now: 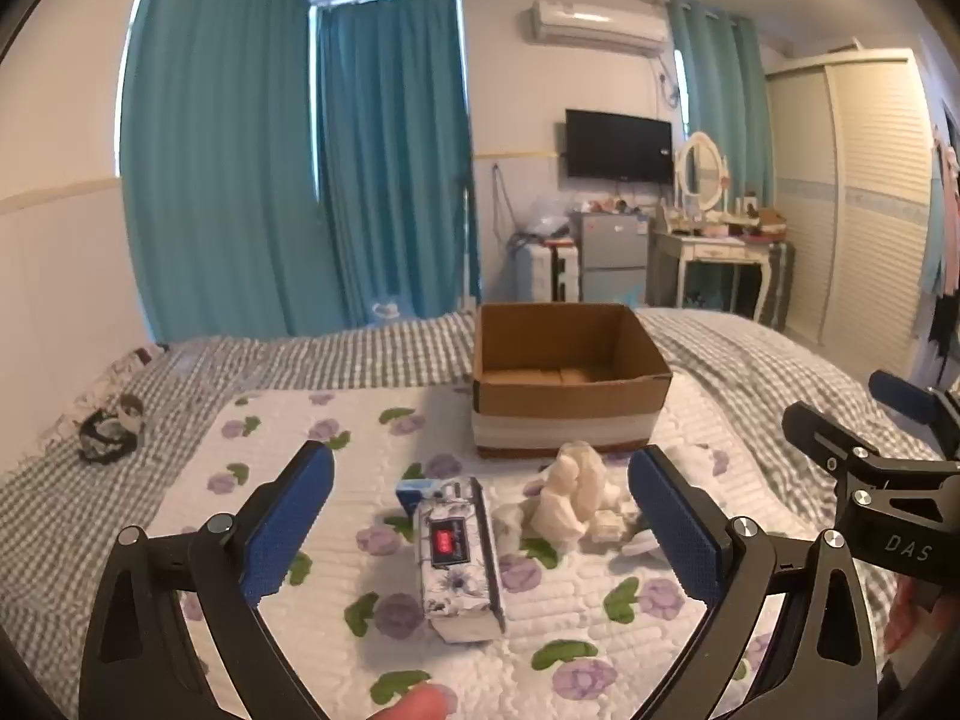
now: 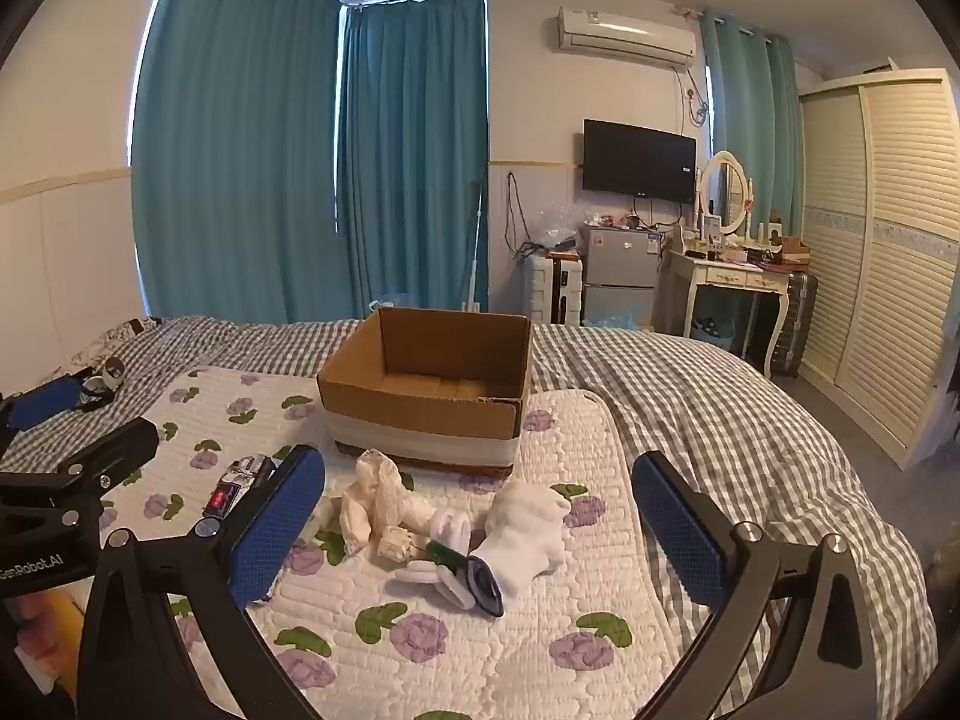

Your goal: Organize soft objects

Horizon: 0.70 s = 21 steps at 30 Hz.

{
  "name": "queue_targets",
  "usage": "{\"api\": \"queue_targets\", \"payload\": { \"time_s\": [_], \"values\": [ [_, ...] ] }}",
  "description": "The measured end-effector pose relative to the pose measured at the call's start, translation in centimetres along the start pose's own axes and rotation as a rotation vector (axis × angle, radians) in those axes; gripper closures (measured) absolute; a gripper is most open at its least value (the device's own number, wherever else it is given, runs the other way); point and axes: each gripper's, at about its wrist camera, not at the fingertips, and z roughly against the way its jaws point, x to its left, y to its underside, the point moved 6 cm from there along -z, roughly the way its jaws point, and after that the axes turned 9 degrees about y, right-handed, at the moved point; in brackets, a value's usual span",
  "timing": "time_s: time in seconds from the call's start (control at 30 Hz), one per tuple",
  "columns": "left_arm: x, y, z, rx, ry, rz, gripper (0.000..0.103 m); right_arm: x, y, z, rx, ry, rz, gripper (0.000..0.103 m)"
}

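1. Cardboard, brown and open-topped: the box (image 2: 429, 387) sits mid-frame on the floral quilt (image 2: 540, 630), apparently empty.
2. In front of it lie the soft things: cream cloth (image 2: 375, 501), white socks (image 2: 528, 531), and at left centre a floral tissue pack (image 1: 459, 558).
3. Left gripper (image 1: 480, 534) and right gripper (image 2: 477, 531) are both spread wide, grasping nothing.
4. Judgement: sorting has not begun; next, lower one gripper over a sock and pinch.

Left hand-held gripper (image 1: 480, 516) gapes — floral pack (image 1: 459, 564) between, cardboard box (image 1: 567, 384) beyond.
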Motion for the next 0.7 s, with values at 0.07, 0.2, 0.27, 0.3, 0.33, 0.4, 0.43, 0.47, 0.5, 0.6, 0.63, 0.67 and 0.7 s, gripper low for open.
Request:
{"api": "queue_targets", "payload": {
  "time_s": [0.07, 0.2, 0.27, 0.3, 0.33, 0.4, 0.43, 0.47, 0.5, 0.6, 0.63, 0.67, 0.7],
  "values": [
    [-0.1, 0.0, -0.1, 0.002, 0.012, -0.001, 0.002, 0.0, 0.0, 0.0, 0.005, -0.001, -0.002, 0.000],
    [0.2, 0.1, -0.1, -0.015, 0.006, 0.000, 0.002, 0.0, 0.0, 0.0, 0.005, -0.002, -0.003, 0.000],
    [0.5, 0.3, -0.1, -0.014, 0.008, 0.004, 0.002, 0.0, 0.0, 0.0, 0.003, 0.001, -0.001, 0.000],
    [0.4, 0.2, 0.1, -0.014, 0.010, 0.003, 0.002, 0.0, 0.0, 0.0, 0.003, 0.001, -0.001, 0.000],
    [0.5, 0.1, 0.4, -0.016, 0.008, 0.004, 0.002, 0.0, 0.0, 0.0, 0.004, 0.000, -0.002, 0.000],
    [0.5, 0.0, 0.4, -0.013, 0.004, 0.003, 0.002, 0.0, 0.0, 0.0, 0.003, 0.000, -0.001, 0.000],
    [0.5, -0.3, 0.4, -0.008, 0.009, 0.003, 0.002, 0.0, 0.0, 0.0, 0.002, 0.000, 0.000, 0.000],
    [0.5, -0.3, 0.4, -0.008, 0.010, 0.003, 0.002, 0.0, 0.1, 0.0, 0.004, -0.001, -0.002, 0.000],
    [0.4, -0.3, 0.4, -0.009, 0.007, 0.003, 0.002, 0.0, 0.1, 0.0, 0.004, -0.001, -0.002, 0.000],
    [0.3, 0.0, 0.6, -0.013, 0.002, 0.003, 0.002, 0.0, 0.1, -0.1, 0.005, -0.001, -0.002, 0.000],
    [0.3, 0.0, 0.6, -0.013, 0.003, 0.003, 0.002, 0.0, 0.1, -0.1, 0.005, -0.001, -0.002, 0.000],
    [0.3, 0.0, 0.6, -0.014, 0.001, 0.003, 0.002, 0.0, 0.1, -0.1, 0.006, -0.001, -0.002, 0.000],
    [0.4, 0.0, 0.7, -0.014, 0.000, 0.005, 0.002, 0.0, 0.1, -0.1, 0.006, -0.001, -0.002, 0.000]
  ]
}}
